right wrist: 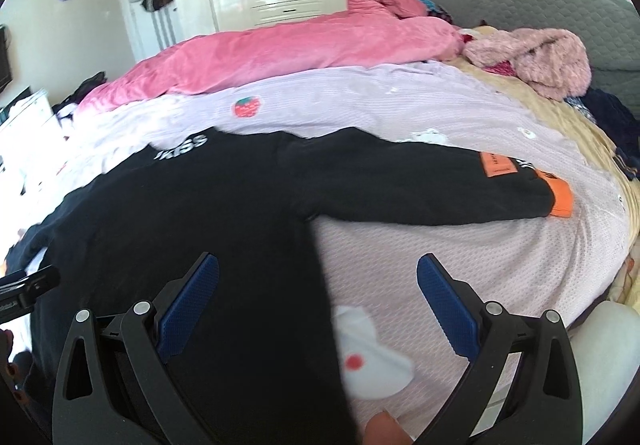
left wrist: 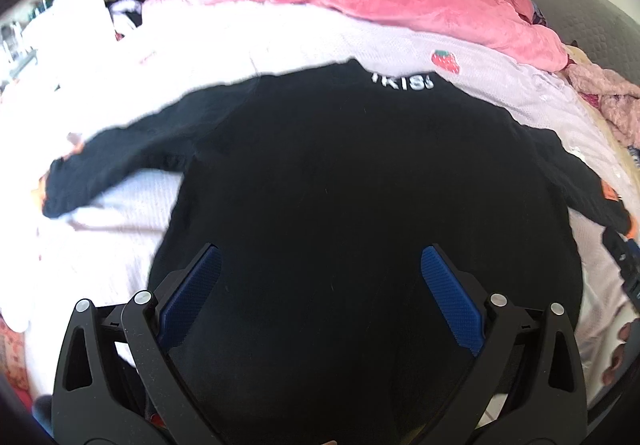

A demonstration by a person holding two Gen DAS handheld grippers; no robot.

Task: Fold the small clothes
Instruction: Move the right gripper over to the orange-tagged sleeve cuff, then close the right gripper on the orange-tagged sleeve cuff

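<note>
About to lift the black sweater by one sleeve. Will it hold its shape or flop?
Likely floppy: the black sweater lies limp, following the bed cover. Lifted by its orange-cuffed sleeve, the body would probably trail and sag. The textured cover may drag on it slightly.

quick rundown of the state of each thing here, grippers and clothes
left hand-held gripper: open, empty, above the top's body
right hand-held gripper: open, empty, over the top's side edge
black long-sleeved top with white lettering: spread flat, unfolded, both sleeves out
pink fleece blanket: bunched along the far side
lilac strawberry-print bedspread: laid flat under the top
</note>
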